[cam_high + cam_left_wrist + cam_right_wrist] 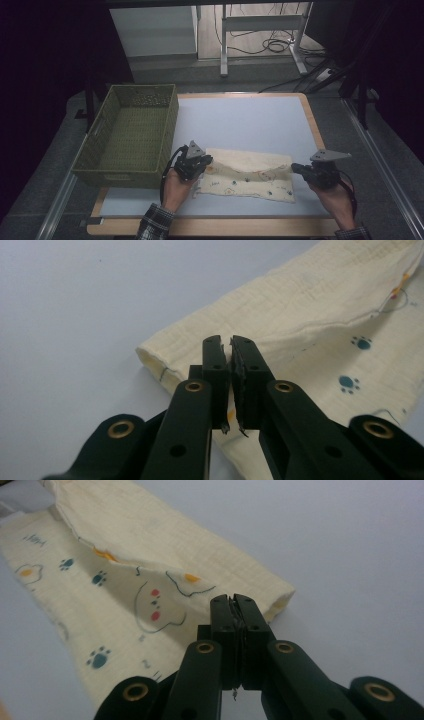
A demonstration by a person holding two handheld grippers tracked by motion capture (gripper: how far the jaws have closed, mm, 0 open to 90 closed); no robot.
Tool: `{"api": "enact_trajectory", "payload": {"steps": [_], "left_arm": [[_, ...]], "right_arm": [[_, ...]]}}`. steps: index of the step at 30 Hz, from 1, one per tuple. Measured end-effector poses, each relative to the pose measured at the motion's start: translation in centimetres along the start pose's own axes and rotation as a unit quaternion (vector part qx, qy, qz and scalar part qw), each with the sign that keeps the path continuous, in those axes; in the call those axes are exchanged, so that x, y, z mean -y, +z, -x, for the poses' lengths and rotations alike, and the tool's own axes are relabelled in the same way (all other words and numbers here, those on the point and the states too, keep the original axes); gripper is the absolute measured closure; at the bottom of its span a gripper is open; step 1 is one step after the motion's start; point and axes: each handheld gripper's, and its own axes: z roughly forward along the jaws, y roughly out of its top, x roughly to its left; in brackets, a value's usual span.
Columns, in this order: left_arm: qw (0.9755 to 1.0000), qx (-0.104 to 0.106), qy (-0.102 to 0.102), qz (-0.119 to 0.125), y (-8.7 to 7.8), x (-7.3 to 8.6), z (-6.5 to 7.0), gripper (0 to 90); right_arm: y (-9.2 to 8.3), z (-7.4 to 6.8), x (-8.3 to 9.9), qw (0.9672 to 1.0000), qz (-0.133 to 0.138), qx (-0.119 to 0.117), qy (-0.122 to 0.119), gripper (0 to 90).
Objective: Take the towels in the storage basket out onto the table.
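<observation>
In the high view, two hands in plaid sleeves are seen nearest, each with one black two-jaw gripper. The left gripper [200,161] and the right gripper [296,168] are closed at opposite ends of one folded cream muslin cloth printed with paw marks [250,177], which lies on the pale table top [240,120]. One woven green basket [131,132] stands at the far left.

In the left gripper view, the jaws are pinched on the cloth's edge [300,320].

In the right gripper view, the jaws are clamped on a cloth corner [125,580].

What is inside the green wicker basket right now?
Inside the green wicker basket, the high view shows bare woven floor and nothing else. The near wall hides the strip of floor just behind it. The printed cloth lies outside on the table.
</observation>
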Motion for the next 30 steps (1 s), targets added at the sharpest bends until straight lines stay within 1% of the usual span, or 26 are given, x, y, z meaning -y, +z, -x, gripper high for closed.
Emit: {"api": "enact_trajectory", "payload": {"steps": [3, 7, 9, 10, 11, 12, 13, 14, 15, 16, 17, 18, 19, 21, 23, 24, 26, 27, 28, 30], "left_arm": [[0.9999, 0.012, -0.003, -0.006, -0.1, 1.1, 0.4, 85.4], [0.9997, 0.020, -0.013, -0.004, -0.3, 2.3, 0.7, 85.4], [0.9997, 0.020, -0.014, 0.001, -0.6, 2.7, 0.9, 85.5], [0.9996, 0.024, -0.016, 0.004, -0.8, 2.8, 0.9, 85.5], [0.9994, 0.030, -0.017, 0.003, -0.9, 2.9, 1.0, 85.1], [0.9993, 0.032, -0.017, 0.000, -1.0, 3.1, 1.1, 85.1], [0.9990, 0.041, -0.015, -0.011, -1.0, 3.6, 1.5, 82.9], [0.9989, 0.043, -0.016, -0.014, -1.1, 4.0, 1.6, 81.2], [0.9987, 0.045, -0.019, -0.016, -1.2, 4.2, 1.7, 77.9], [0.9987, 0.045, -0.019, -0.016, -1.2, 4.2, 1.7, 72.6], [0.9984, 0.048, -0.030, -0.012, -1.6, 4.5, 1.6, 72.6], [0.9980, 0.051, -0.038, -0.004, -2.0, 4.7, 1.5, 68.4], [0.9973, 0.053, -0.051, 0.005, -2.7, 4.8, 1.3, 61.9], [0.9971, 0.052, -0.055, 0.010, -3.2, 4.6, 0.9, 57.7], [0.9970, 0.054, -0.054, 0.011, -3.2, 4.3, 0.8, 56.4], [0.9972, 0.055, -0.050, 0.010, -3.2, 4.2, 0.9, 56.0], [0.9966, 0.066, -0.049, 0.009, -2.8, 4.1, 1.0, 56.5], [0.9960, 0.075, -0.048, 0.008, -2.6, 4.1, 1.2, 57.4], [0.9958, 0.080, -0.045, 0.005, -2.3, 4.2, 1.3, 57.4], [0.9963, 0.079, -0.036, -0.004, -1.7, 4.4, 1.7, 57.8]], "right_arm": [[-0.3, -0.7, 0.7, 0.9999, -0.006, -0.009, -0.002, 88.2], [-0.5, -1.6, 1.7, 0.9997, -0.013, -0.018, -0.006, 88.2], [-0.7, -2.0, 2.2, 0.9996, -0.013, -0.023, -0.007, 88.2], [-0.8, -2.2, 2.4, 0.9996, -0.011, -0.023, -0.008, 88.2], [-1.1, -2.5, 2.7, 0.9996, -0.011, -0.027, -0.008, 88.0], [-1.1, -2.5, 2.7, 0.9996, -0.011, -0.027, -0.008, 88.0], [-1.1, -2.7, 3.3, 0.9991, -0.017, -0.038, -0.005, 87.1], [-0.9, -2.9, 3.6, 0.9987, -0.024, -0.044, -0.003, 86.2], [-0.8, -3.0, 4.0, 0.9984, -0.028, -0.049, -0.001, 83.2], [-0.8, -3.0, 4.2, 0.9981, -0.031, -0.054, 0.004, 82.3], [-0.8, -3.0, 4.2, 0.9981, -0.031, -0.054, 0.004, 82.3], [-1.0, -3.0, 4.5, 0.9974, -0.034, -0.062, 0.013, 81.1], [-1.5, -2.8, 4.7, 0.9976, -0.030, -0.060, 0.014, 79.2], [-2.1, -2.6, 4.6, 0.9982, -0.023, -0.053, 0.017, 77.8], [-2.3, -2.5, 4.4, 0.9985, -0.019, -0.049, 0.016, 77.4], [-2.5, -2.3, 4.2, 0.9987, -0.016, -0.046, 0.016, 77.4], [-2.5, -2.2, 3.8, 0.9988, -0.011, -0.046, 0.015, 77.4], [-2.3, -2.5, 3.8, 0.9983, -0.008, -0.055, 0.014, 77.2], [-2.3, -2.5, 3.8, 0.9983, -0.008, -0.055, 0.014, 77.2], [-1.9, -2.9, 3.9, 0.9977, -0.012, -0.066, 0.008, 75.0]]}}
